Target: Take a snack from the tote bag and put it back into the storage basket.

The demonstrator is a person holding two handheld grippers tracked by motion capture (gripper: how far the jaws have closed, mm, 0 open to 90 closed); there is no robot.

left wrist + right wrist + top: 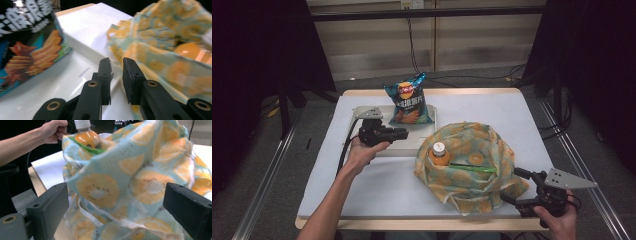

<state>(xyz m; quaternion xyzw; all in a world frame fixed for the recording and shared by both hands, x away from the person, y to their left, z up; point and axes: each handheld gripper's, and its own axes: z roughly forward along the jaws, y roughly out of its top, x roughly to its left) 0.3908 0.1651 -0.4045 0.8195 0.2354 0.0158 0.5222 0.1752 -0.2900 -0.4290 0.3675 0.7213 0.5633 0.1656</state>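
In the high view the left gripper (401, 133) sits left of centre, over a white tray (422, 141), its jaws nearly together with only a narrow gap and nothing between them; the left gripper view shows the same, the two black jaws standing close and empty above the tray's white surface. A chip bag (410, 99) stands upright on the far part of the tray, just beyond that gripper, in the upper middle of the frame; in the left gripper view it takes up the upper left. The cloth bag (472, 165), pale blue-green with orange slices printed on it, lies right of centre on the table (362, 185), its near-left edge beside the tray. An orange bottle (439, 153) with a white cap stands inside the bag's open mouth at its left side, with a green thing (472, 169) lying next to it. The right gripper (514, 187) is at the lower right of the frame, jaws spread wide at the bag's near-right corner; in the right gripper view the cloth bulges between the two parted jaws, and whether they touch it I cannot tell.
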